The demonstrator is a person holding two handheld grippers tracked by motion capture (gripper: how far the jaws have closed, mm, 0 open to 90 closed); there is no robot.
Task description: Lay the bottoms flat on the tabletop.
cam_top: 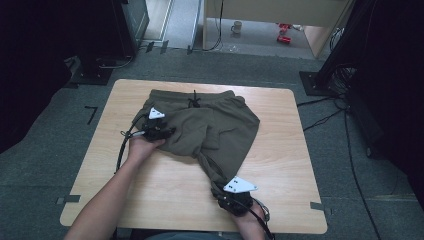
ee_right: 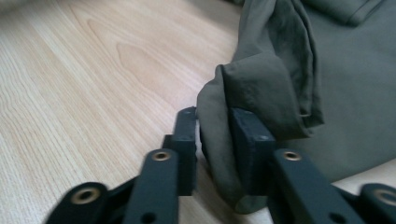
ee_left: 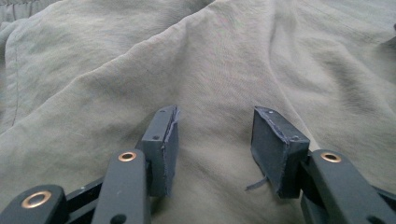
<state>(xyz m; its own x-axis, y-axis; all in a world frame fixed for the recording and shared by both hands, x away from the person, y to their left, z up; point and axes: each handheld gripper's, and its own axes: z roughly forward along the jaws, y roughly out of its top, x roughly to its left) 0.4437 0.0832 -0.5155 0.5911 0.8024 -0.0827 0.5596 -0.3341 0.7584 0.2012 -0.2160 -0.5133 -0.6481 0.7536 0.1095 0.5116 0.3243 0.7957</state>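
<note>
- Left gripper [cam_top: 167, 131] rests on olive shorts [cam_top: 210, 125] mid-table [cam_top: 280, 165]; right gripper [cam_top: 220, 192] sits at the near leg end.
- Left gripper view: jaws apart over flat cloth [ee_left: 224, 70].
- Right gripper view: loosened jaws with the folded hem [ee_right: 261, 84] between.

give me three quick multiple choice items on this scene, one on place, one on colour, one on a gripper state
1. Where does the shorts' waistband lie?
A. far side of the table
B. near edge
C. on the floor

2. What colour are the shorts?
A. red
B. olive green
C. white

3. How does the left gripper stand?
A. shut on a mug
B. shut on a cable
C. open over the cloth

Answers:
1 A, the drawstring end lies away from the person.
2 B, olive green cloth appears in the high view and both gripper views.
3 C, its jaws are apart with bare cloth between.
</note>
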